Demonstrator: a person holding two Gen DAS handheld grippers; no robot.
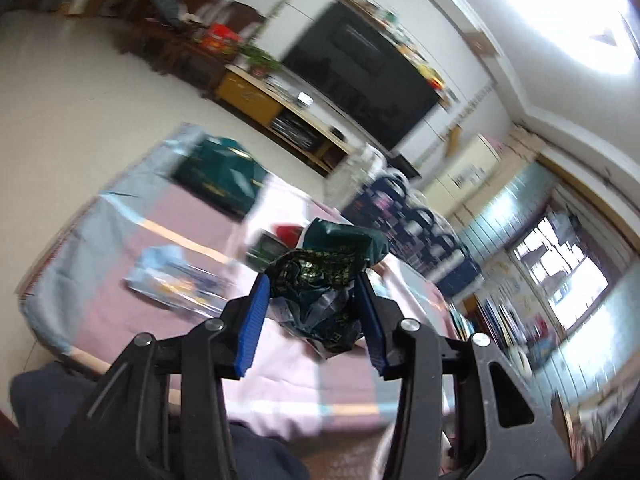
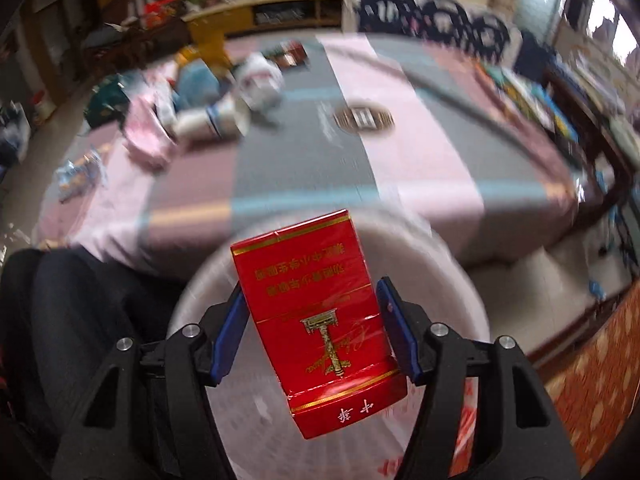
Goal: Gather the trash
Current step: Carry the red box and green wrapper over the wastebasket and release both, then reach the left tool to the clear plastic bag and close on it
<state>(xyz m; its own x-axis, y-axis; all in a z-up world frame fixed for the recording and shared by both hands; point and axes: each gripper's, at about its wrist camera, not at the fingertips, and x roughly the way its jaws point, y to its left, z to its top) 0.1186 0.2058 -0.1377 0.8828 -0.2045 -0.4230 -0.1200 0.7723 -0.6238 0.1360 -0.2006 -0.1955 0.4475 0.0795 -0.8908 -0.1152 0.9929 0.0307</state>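
My left gripper (image 1: 314, 286) is shut on a crumpled dark green wrapper (image 1: 326, 270) with gold print and holds it in the air above the table. My right gripper (image 2: 312, 300) is shut on a red cigarette pack (image 2: 320, 320) and holds it above a round bin lined with a white plastic bag (image 2: 208, 284) that stands in front of the table. More trash lies on the table: a blue wrapper (image 1: 176, 280), a white paper cup on its side (image 2: 212, 120), a crumpled white bag (image 2: 260, 80) and pink packets (image 2: 148, 132).
The table has a pink and grey striped cloth (image 2: 304, 160). A dark green bag (image 1: 220, 172) lies at its far end. Blue patterned chairs (image 1: 412, 236), a yellow TV cabinet (image 1: 280, 108) and a dark TV (image 1: 360, 72) stand beyond. My dark trouser leg (image 2: 72, 312) is at the left.
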